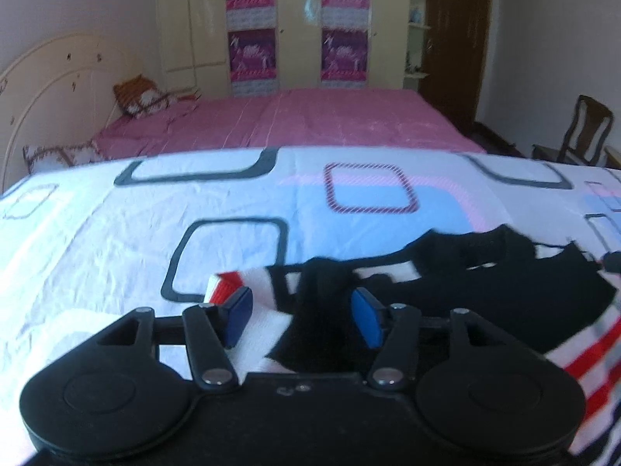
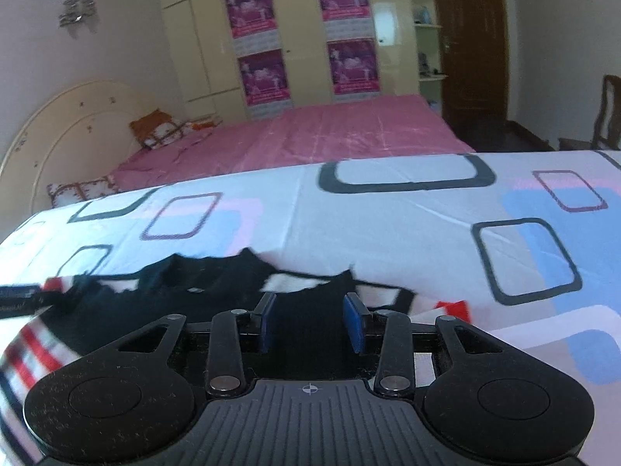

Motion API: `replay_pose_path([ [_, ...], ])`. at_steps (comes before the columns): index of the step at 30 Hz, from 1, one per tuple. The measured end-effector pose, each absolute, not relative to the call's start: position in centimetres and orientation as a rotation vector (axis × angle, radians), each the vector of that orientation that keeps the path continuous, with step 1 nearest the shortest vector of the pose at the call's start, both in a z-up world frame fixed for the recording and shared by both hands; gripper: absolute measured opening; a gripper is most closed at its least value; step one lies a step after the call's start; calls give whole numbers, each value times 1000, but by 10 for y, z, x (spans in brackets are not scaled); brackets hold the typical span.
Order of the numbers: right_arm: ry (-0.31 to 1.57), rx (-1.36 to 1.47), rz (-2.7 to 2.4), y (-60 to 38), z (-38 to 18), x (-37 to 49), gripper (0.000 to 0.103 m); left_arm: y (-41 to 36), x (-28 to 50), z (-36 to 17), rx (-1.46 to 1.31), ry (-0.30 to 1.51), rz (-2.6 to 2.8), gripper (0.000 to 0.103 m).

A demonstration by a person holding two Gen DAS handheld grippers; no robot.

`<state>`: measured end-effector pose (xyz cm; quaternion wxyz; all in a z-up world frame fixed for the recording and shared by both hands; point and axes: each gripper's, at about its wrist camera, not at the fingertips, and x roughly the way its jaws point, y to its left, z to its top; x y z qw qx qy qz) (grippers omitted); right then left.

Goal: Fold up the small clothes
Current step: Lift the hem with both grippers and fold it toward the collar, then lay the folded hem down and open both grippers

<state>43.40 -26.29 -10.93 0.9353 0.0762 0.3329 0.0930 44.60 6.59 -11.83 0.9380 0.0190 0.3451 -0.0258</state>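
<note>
Left wrist view: my left gripper (image 1: 302,320) sits low over the shirt (image 1: 485,291), blue pads (image 1: 368,322) wide apart w/ a dark fold of knit fabric bunched up between them. Pads aren't pressing on it as far as I can see, so nothing's held. Shirt is soft knit, mostly black w/ white panels and red stripes, a red-and-white ribbed cuff (image 1: 225,287) poking out just left of the left pad. It lies rumpled on the sheet (image 1: 116,240), which is thin wrinkled cotton, white w/ rounded-square outlines in black, blue and pink.

Right wrist view: right gripper (image 2: 310,320) is over the other end of the shirt (image 2: 174,295), pads (image 2: 354,320) parted w/ black cloth lying in the gap. Frame's blurry here, so I can't say if the pads touch the cloth; prob. just hovering, no grip. Red cuff corner (image 2: 452,306) shows just right of the right pad. Striped hem runs off to the lower left.

Bkgd, both views: pink bed (image 2: 330,132) w/ a curved cream headboard (image 2: 70,124), orange-and-white pillow (image 2: 155,132), cream wardrobe (image 2: 302,35) carrying four purple posters (image 2: 250,9), dark wood door (image 2: 469,39), wooden chair (image 1: 582,132) at right.
</note>
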Motion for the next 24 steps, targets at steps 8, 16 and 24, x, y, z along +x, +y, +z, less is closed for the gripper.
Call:
replay_pose_path([
  [8,709,80,284,-220,-116,416,38,24,412,-114,21,708,-193,58],
  [16,750,-11,288,-208,-143,401,38,27,393,-158,104,747,-140,61],
  [24,743,10,196,-249,-149,378,38,51,380,-152,42,753,-97,63],
])
